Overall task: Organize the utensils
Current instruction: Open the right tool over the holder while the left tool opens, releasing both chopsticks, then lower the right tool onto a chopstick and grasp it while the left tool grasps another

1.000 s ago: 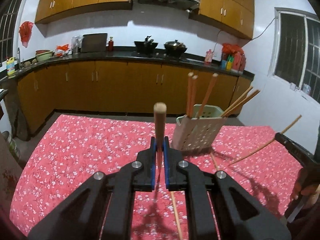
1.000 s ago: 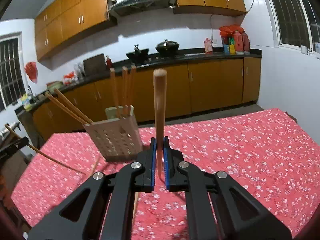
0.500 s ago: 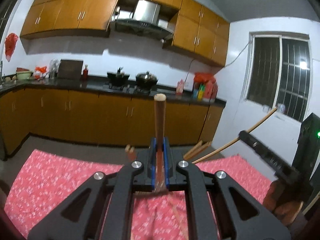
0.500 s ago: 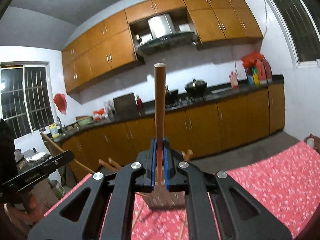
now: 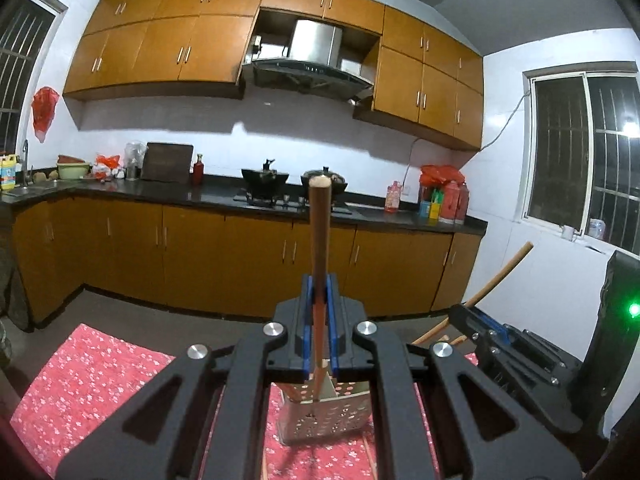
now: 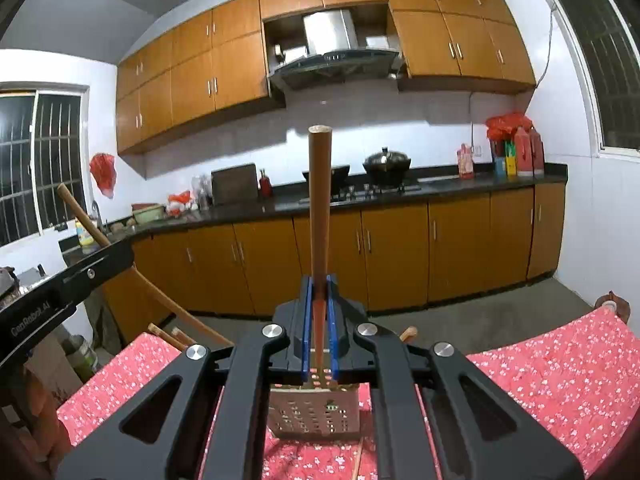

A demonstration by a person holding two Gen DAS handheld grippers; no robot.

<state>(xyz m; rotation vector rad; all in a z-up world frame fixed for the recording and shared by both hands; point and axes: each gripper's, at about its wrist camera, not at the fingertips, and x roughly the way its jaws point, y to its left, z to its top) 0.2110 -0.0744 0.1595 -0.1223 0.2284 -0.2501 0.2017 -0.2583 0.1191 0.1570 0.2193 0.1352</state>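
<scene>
Dim indoor light is falling from above the fingers (image 5: 306, 320); both fisheye views are bending the cabinets (image 5: 160, 40) ahead into arcs; corners are darkening; the windows (image 5: 580, 152) are showing black; a green lamp (image 5: 634, 309) is glaring rightward

"GenRobot.AI" on left claw (image 6: 100, 256) body.

Utensil holder (image 5: 324, 412) on tablecloth (image 5: 88, 376) below/ahead of both grippers, loose chopstick (image 6: 358, 458) on cloth just in front of it, counter w/ stove (image 5: 276, 200) behind table, window (image 5: 580, 160) on right wall.
</scene>
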